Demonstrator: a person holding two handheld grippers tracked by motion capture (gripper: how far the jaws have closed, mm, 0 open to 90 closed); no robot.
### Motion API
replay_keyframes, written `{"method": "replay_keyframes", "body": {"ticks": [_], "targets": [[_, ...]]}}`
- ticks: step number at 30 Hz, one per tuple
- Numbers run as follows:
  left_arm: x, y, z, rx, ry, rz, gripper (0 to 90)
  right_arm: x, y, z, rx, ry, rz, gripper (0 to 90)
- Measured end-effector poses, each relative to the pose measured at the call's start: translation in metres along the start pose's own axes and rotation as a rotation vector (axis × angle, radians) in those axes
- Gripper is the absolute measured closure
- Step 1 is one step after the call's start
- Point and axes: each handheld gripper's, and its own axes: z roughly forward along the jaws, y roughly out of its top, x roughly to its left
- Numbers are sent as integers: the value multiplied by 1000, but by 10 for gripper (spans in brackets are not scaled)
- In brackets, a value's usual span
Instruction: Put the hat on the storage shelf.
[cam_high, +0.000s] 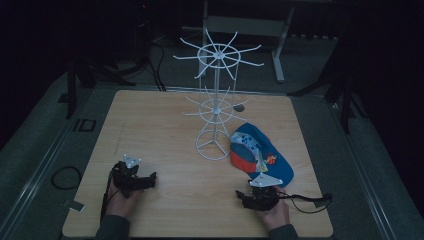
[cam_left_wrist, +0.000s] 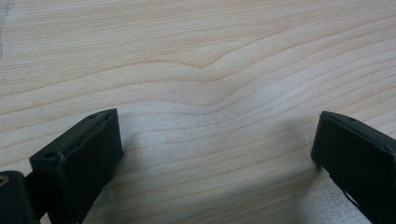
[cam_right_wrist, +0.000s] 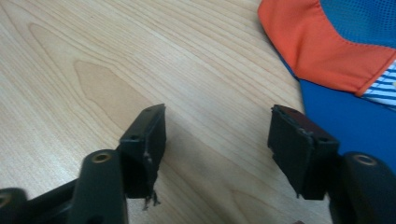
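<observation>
A blue cap (cam_high: 260, 152) with an orange panel and a printed front lies on the wooden table (cam_high: 160, 125), right of a white wire rack (cam_high: 216, 95). My right gripper (cam_high: 243, 194) rests on the table just in front of the cap, jaws open with nothing between them. In the right gripper view the cap's orange and blue cloth (cam_right_wrist: 345, 51) lies just beyond the right jaw, and the gripper (cam_right_wrist: 217, 130) stands over bare wood. My left gripper (cam_high: 151, 179) lies at the front left, open over bare wood (cam_left_wrist: 215, 116).
The rack has two tiers of hooked arms on a ring base (cam_high: 212, 146) at mid-table. A black cable (cam_high: 310, 200) trails right from the right gripper. Beyond the table stand dark stands and a grey frame (cam_high: 280, 45).
</observation>
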Motion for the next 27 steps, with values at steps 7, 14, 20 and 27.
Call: {"method": "replay_keyframes", "body": {"ticks": [7,14,20,27], "targets": [[0,0,0,0,0,0,23,1,0,0,3,-3,4,361],[0,0,0,-1,-2,0,23,3,5,-1,48,-8,15,368],[0,0,0,-1,-2,1,23,0,12,-4,100,33,18,438],[0,0,0,-1,-2,1,23,-4,21,-13,162,11,-36,449]]}}
